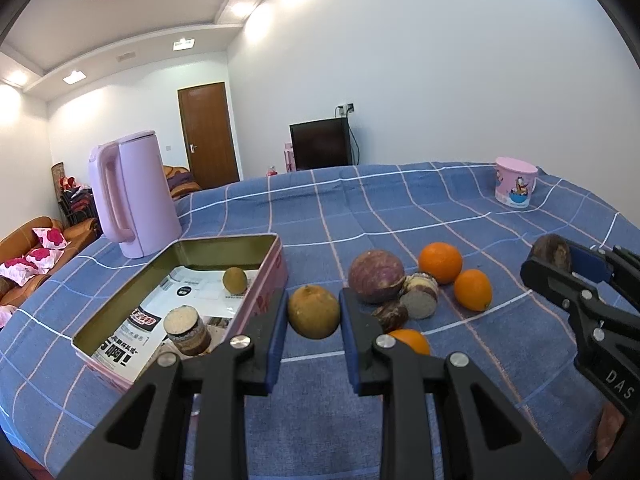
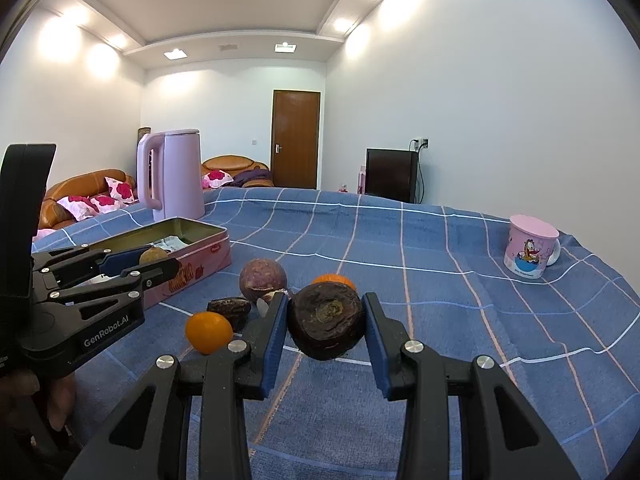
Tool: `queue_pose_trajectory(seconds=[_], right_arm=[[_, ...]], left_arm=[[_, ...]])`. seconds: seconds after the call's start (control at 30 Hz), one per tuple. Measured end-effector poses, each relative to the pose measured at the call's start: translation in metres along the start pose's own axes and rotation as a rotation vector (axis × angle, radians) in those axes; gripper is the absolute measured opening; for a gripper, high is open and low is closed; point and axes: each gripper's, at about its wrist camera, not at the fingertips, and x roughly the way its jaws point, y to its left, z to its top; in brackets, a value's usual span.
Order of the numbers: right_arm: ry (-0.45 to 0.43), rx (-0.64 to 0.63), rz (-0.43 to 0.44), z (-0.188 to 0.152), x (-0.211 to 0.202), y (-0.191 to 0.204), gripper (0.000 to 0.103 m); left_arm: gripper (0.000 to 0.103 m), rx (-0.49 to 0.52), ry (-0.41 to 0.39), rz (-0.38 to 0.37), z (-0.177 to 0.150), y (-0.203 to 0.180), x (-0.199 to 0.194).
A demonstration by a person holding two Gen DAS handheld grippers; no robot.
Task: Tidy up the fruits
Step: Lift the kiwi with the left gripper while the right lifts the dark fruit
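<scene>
Both the left gripper [image 1: 314,316] and the right gripper [image 2: 325,322] are matte black plastic with blue ribbed finger pads [image 2: 275,344] and round silver screws at the joints. White lettering reads "GenRobot.AI" on the left one's side and "DAS" on the right's.

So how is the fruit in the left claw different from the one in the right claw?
The left claw grips a yellow-brown fruit with fairly smooth skin; the right claw grips a dark purple-brown fruit that looks wrinkled and rough. The yellow-brown fruit hangs beside the pink tin; the dark one is further from it, past the pile. Both are roundish, clamped between blue pads, lifted off the cloth.
</scene>
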Motion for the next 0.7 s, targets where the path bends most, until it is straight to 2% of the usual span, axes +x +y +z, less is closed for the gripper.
queue_pose_trajectory(seconds=[0.7], right_arm=[[-0.067, -0.018, 0.005, -0.002, -0.009, 0.002, 0.039]], left_arm=[[0.027, -0.009, -0.076, 0.02, 0.0, 0.001, -0.015]])
